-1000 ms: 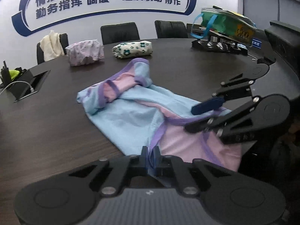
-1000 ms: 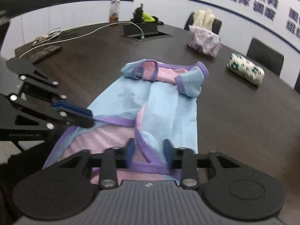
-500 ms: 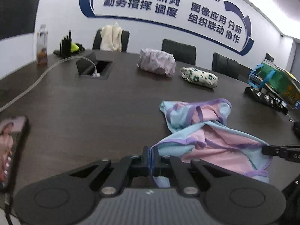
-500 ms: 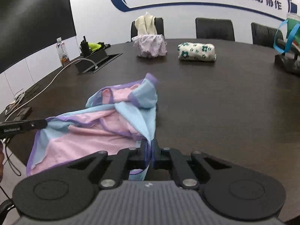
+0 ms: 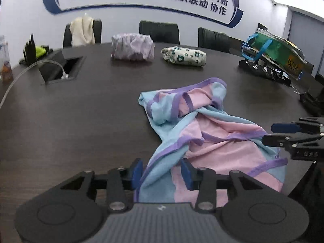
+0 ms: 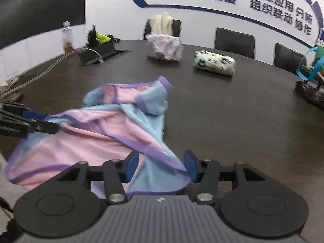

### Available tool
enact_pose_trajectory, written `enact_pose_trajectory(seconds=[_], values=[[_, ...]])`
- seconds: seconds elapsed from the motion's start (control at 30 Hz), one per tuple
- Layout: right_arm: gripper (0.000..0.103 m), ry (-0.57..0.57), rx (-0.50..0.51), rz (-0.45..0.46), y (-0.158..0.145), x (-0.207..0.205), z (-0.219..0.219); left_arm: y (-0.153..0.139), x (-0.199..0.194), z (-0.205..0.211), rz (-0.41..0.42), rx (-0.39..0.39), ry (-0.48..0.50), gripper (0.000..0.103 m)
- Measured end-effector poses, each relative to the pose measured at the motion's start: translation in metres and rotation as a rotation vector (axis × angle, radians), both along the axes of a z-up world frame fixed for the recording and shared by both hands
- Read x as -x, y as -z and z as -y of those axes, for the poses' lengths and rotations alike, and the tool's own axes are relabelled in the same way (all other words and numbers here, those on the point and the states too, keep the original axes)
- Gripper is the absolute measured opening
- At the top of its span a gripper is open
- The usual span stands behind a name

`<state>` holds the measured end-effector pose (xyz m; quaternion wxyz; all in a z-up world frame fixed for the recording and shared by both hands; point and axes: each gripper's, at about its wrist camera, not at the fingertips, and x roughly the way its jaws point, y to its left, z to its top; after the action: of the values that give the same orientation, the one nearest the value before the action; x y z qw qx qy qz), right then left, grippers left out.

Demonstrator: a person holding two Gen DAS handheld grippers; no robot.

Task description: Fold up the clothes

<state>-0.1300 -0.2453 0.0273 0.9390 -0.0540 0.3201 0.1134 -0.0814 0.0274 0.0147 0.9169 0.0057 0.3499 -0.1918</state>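
Both grippers gape wide, gripping nothing: left gripper (image 5: 162,171) and right gripper (image 6: 161,167) each straddle a near hem of the garment (image 5: 210,139). That crumpled pink-and-blue garment lies on the dark table (image 5: 81,117); beyond it sit a lilac bundle (image 5: 132,47) and a floral roll (image 5: 184,56).

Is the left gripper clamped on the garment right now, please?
No, the left gripper is open, its pads apart with the garment lying loose between them.
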Motion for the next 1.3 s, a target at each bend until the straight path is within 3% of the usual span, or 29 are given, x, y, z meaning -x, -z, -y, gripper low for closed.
enact_pose_trajectory(seconds=[0.07,0.13,0.2,0.23,0.33,0.43,0.57,0.67,0.73,0.8,0.9,1.0,1.13,1.2,1.3], values=[[0.051,0.004,-0.006,-0.013,0.003,-0.004,0.006,0.000,-0.003,-0.007,-0.012,0.039,-0.002,0.034],[0.043,-0.023,-0.012,-0.032,0.008,-0.005,0.010,0.000,-0.007,-0.014,-0.028,0.074,0.013,0.027],[0.017,-0.048,0.009,-0.048,0.013,-0.008,0.008,0.002,-0.013,-0.016,-0.051,0.071,0.017,0.005],[0.006,-0.051,0.012,-0.035,0.012,-0.008,0.007,0.002,-0.015,-0.017,-0.055,0.074,0.015,0.001],[0.005,-0.001,0.013,0.022,0.000,-0.008,0.005,-0.008,-0.012,-0.023,-0.019,0.129,-0.021,0.001],[0.005,0.051,0.003,0.135,-0.030,-0.001,0.008,-0.031,-0.004,-0.031,0.074,0.179,-0.061,0.001],[0.005,0.027,0.028,0.342,-0.090,0.017,-0.004,-0.087,0.003,-0.044,0.211,0.260,-0.080,0.001],[0.005,0.023,0.018,0.536,-0.151,0.039,-0.007,-0.151,0.016,-0.063,0.339,0.363,-0.079,0.001],[0.005,0.026,-0.003,0.619,-0.185,0.046,-0.003,-0.196,0.024,-0.078,0.413,0.430,-0.082,0.001],[0.005,0.029,-0.024,0.701,-0.220,0.053,0.001,-0.236,0.022,-0.090,0.433,0.478,-0.078,0.001],[0.005,0.027,-0.008,0.698,-0.244,0.033,-0.002,-0.274,-0.003,-0.092,0.407,0.445,-0.056,0.001],[0.005,0.038,0.016,0.618,-0.242,-0.016,-0.007,-0.284,-0.054,-0.077,0.343,0.351,-0.078,0.001],[0.005,0.092,0.022,0.573,-0.248,-0.074,-0.009,-0.291,-0.120,-0.057,0.284,0.300,-0.113,0.001],[0.005,0.104,0.002,0.609,-0.265,-0.078,-0.008,-0.305,-0.123,-0.051,0.319,0.288,-0.113,0.001],[0.005,0.086,0.019,0.703,-0.291,-0.053,-0.006,-0.331,-0.096,-0.046,0.432,0.234,-0.083,0.001]])
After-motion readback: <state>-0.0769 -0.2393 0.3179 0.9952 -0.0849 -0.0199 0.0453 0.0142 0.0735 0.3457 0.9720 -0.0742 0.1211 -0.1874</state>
